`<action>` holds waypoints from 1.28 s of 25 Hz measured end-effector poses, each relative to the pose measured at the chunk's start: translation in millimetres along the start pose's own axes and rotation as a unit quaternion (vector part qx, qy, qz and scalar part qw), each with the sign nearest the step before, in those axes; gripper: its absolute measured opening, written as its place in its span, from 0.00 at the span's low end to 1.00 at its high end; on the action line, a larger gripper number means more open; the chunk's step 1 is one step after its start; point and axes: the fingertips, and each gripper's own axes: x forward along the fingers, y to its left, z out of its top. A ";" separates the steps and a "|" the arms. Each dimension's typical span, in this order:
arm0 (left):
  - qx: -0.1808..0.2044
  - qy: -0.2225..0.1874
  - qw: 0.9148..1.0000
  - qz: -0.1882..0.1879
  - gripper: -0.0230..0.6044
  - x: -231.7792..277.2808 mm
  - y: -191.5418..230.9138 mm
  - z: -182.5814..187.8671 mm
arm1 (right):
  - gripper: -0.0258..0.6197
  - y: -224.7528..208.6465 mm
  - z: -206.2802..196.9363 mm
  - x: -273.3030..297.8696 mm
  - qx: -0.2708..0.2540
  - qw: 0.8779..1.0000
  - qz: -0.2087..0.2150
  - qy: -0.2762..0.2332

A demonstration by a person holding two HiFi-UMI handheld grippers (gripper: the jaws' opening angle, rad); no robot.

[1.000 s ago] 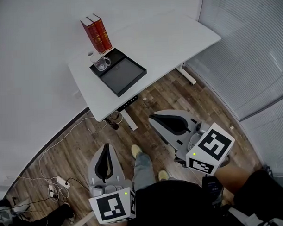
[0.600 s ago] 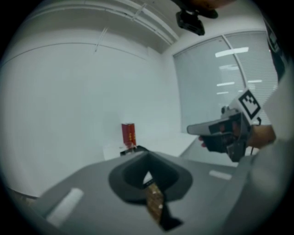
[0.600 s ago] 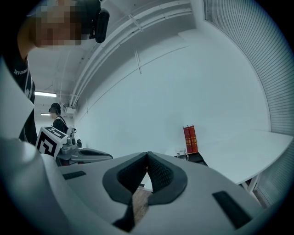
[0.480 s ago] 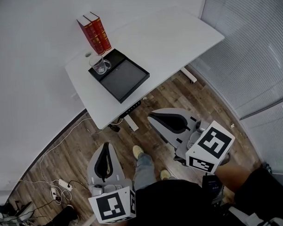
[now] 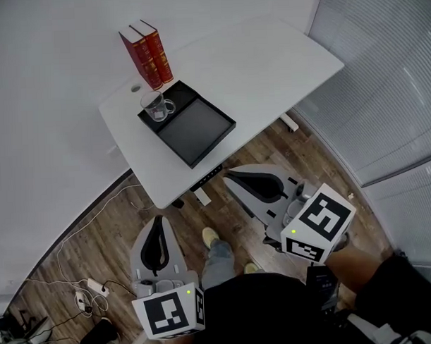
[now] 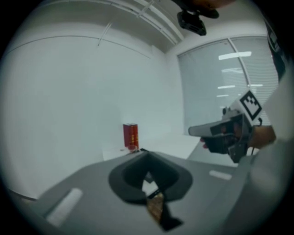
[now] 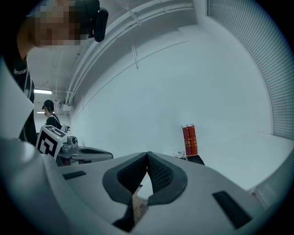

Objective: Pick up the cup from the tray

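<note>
Probably light, stiff, slippery and breakable, the clear glass cup [image 5: 155, 105] in the black rectangular tray [image 5: 200, 129] suits a rim-wall pinch. Both left gripper [image 5: 159, 222] and right gripper [image 5: 231, 177] are closed, empty

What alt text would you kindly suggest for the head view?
A glass cup sits in a black tray on a white table, beside two red books. The left tool and right tool, both shut, hover short of it.
</note>
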 end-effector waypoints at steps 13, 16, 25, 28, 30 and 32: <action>-0.037 -0.015 0.999 0.011 0.04 25.6 65.5 -3.3 | 0.06 12.6 6.1 69.7 -0.024 0.999 0.013 0.030; -0.041 -0.023 0.999 0.012 0.04 33.9 77.4 0.9 | 0.06 10.0 12.3 81.2 -0.034 0.999 0.011 0.034; -0.035 -0.028 0.999 0.004 0.04 64.7 100.4 11.2 | 0.06 -10.5 38.4 112.8 -0.056 0.998 0.005 0.020; -0.027 -0.027 0.999 -0.001 0.04 76.7 107.2 15.1 | 0.06 -18.7 43.7 123.7 -0.051 0.999 -0.001 0.011; -0.023 -0.028 0.999 -0.004 0.04 84.4 111.7 17.5 | 0.06 -23.2 44.5 130.4 -0.046 0.999 -0.004 0.007; -0.020 -0.029 0.999 -0.007 0.04 91.1 115.9 18.5 | 0.06 -26.4 43.9 136.8 -0.043 0.999 -0.006 0.003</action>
